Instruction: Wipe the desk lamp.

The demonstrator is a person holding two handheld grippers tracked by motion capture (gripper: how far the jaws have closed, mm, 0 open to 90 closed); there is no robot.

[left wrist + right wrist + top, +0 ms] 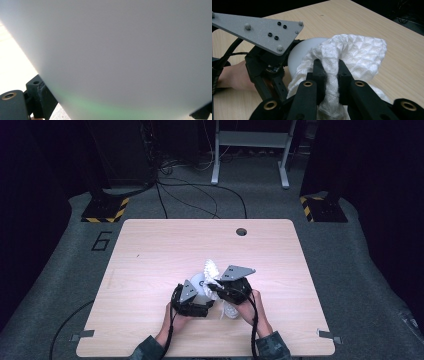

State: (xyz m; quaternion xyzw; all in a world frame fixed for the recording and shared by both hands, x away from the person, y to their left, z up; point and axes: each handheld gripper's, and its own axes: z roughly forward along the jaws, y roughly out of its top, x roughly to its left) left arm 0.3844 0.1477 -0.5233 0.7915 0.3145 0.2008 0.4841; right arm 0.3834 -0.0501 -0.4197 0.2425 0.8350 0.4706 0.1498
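Observation:
A smooth white cup [198, 282] sits between the jaws of my left gripper [201, 292] near the table's front middle. In the left gripper view the cup [120, 50] is pressed close to the camera, with the left gripper [120, 106] closed on its two sides. My right gripper [329, 66] is shut on a bunched white waffle-weave cloth [359, 50]. The cloth lies against the cup [298, 53], beside the left gripper's grey plate [262, 27]. From above, the right gripper [214, 285] holds the cloth [211, 268] over the cup's right side.
The light wooden table [160, 245] has a small round hole [241, 231] near its far edge. Cables [200, 195] run across the grey floor beyond it. Stand bases with yellow-black stripes [105, 211] flank the far corners. A metal frame [250, 150] stands at the back.

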